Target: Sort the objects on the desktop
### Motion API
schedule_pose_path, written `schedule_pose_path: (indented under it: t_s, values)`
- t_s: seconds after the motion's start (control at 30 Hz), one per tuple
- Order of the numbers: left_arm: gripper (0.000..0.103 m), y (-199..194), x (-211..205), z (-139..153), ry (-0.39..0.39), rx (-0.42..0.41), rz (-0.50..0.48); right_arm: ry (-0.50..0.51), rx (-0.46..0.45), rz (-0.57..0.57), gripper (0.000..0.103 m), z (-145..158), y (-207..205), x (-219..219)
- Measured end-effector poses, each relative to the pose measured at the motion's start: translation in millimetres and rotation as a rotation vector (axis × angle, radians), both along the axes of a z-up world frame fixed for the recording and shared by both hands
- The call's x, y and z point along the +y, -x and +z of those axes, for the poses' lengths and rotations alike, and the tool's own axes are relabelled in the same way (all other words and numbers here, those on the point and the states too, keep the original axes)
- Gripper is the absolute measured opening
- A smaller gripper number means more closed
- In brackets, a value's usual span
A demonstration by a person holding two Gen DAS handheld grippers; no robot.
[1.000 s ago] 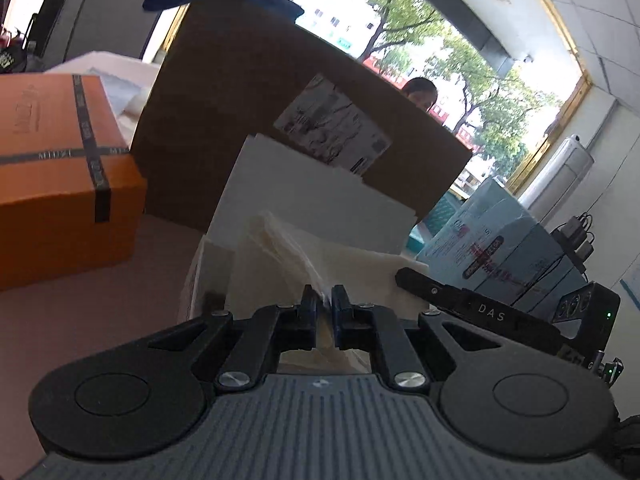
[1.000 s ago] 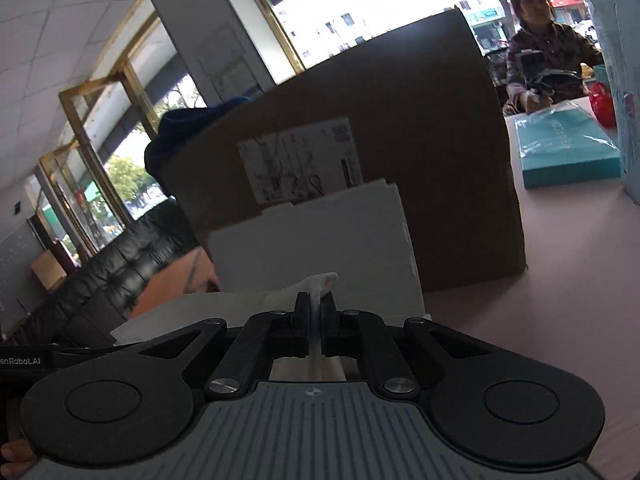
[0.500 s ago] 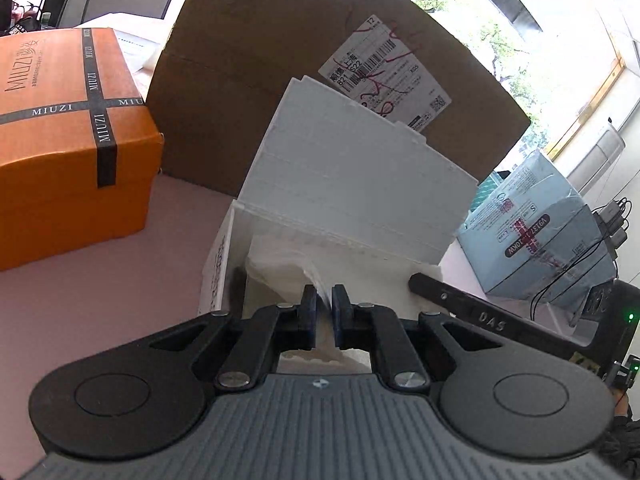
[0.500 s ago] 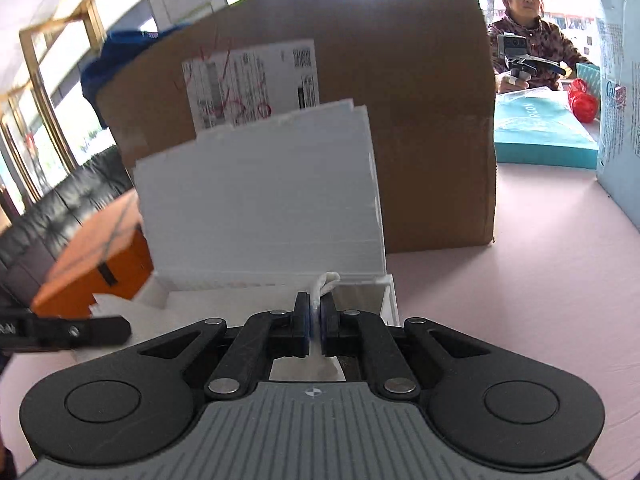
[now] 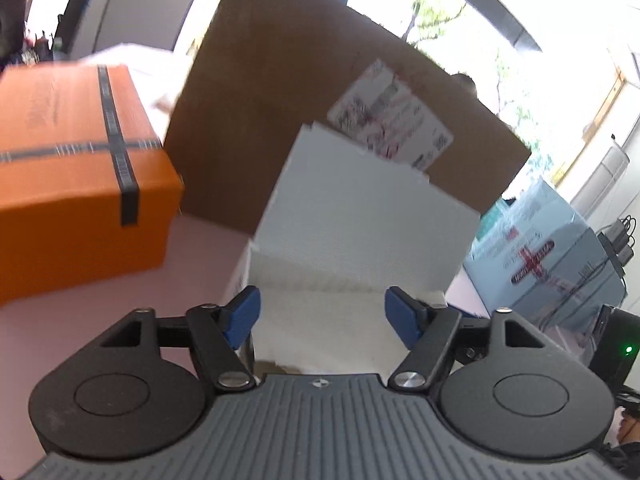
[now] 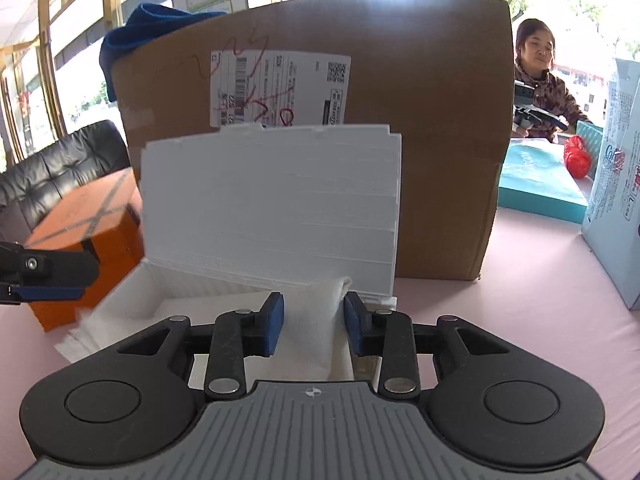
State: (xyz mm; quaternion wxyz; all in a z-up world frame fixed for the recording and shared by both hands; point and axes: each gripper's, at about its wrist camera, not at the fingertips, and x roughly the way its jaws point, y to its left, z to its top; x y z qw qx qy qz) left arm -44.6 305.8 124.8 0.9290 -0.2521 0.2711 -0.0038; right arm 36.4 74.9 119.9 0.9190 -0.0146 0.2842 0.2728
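A white foam box (image 6: 160, 280) with its lid (image 6: 272, 200) standing upright sits on the pink table, right in front of both grippers. White tissue paper (image 6: 316, 320) lies in the box, partly draped over its left rim. My right gripper (image 6: 314, 324) is open just above the tissue, with a raised fold between its blue pads and nothing gripped. My left gripper (image 5: 322, 318) is open wide over the same box (image 5: 360, 248), its lid (image 5: 368, 192) rising ahead. The left gripper's finger (image 6: 48, 276) shows at the right wrist view's left edge.
A large cardboard box (image 6: 440, 140) with a shipping label stands behind the foam box, a blue cloth (image 6: 160, 24) on top. An orange box (image 5: 72, 184) is at the left. Light-blue packs (image 6: 616, 184) and a teal box (image 6: 536, 180) lie right. A person (image 6: 540, 80) sits beyond.
Both grippers were shut on the white tissue and lowered it into the foam box. Now both have opened and the tissue lies loose in the box.
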Motion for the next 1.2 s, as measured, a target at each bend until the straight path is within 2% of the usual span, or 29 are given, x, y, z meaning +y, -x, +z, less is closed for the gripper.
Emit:
schedule_pose_path:
  t_s: [0.1, 0.23, 0.3, 0.33, 0.4, 0.47, 0.67, 0.73, 0.8, 0.83, 0.97, 1.03, 1.1, 1.2]
  values:
    - [0.078, 7.1, 2.2, 7.0, -0.003, -0.041, 0.016, 0.022, -0.022, 0.008, 0.031, 12.4, 6.3, 3.1]
    - [0.081, 10.9, 8.2, 12.9, 0.01, -0.067, 0.038, 0.087, -0.117, 0.018, 0.031, 33.4, 22.9, 11.1]
    - [0.081, 11.0, 11.7, 13.6, 0.024, -0.069, 0.046, 0.108, -0.12, 0.059, 0.031, 41.8, 28.0, 17.1]
    - [0.082, 10.9, 13.5, 13.9, 0.032, -0.069, 0.05, 0.107, -0.093, 0.095, 0.031, 44.7, 28.3, 20.0]
    - [0.082, 9.3, 16.7, 13.0, 0.054, -0.06, 0.048, 0.062, 0.085, 0.176, 0.031, 42.1, 17.7, 26.6]
    - [0.082, 7.6, 19.6, 11.9, 0.08, -0.049, 0.038, 0.05, 0.23, 0.188, 0.031, 34.6, 6.1, 35.6]
    - [0.082, 10.6, 30.1, 16.2, 0.139, -0.057, 0.03, 0.147, 0.399, 0.123, 0.031, 8.3, -27.3, 63.2]
    - [0.082, 13.5, 33.9, 19.2, 0.15, -0.07, 0.038, 0.184, 0.429, 0.096, 0.037, -0.4, -39.0, 70.8]
    - [0.082, 16.5, 37.3, 22.6, 0.154, -0.086, 0.047, 0.213, 0.454, 0.059, 0.039, -10.3, -49.6, 75.9]
    - [0.082, 16.3, 38.6, 22.8, 0.159, -0.085, 0.045, 0.215, 0.464, 0.048, 0.046, -14.8, -53.6, 77.0]
    - [0.082, 13.5, 43.5, 21.7, 0.187, -0.072, 0.03, 0.171, 0.486, 0.009, 0.061, -24.9, -66.7, 75.1]
    - [0.082, 12.1, 46.0, 21.2, 0.2, -0.065, 0.023, 0.16, 0.488, -0.01, 0.073, -29.2, -69.1, 75.0]
    - [0.082, 10.7, 48.4, 20.6, 0.214, -0.058, 0.015, 0.156, 0.477, -0.024, 0.077, -31.2, -69.0, 75.3]
    - [0.082, 8.6, 52.4, 19.2, 0.239, -0.046, 0.005, 0.151, 0.457, -0.03, 0.077, -25.5, -65.8, 74.7]
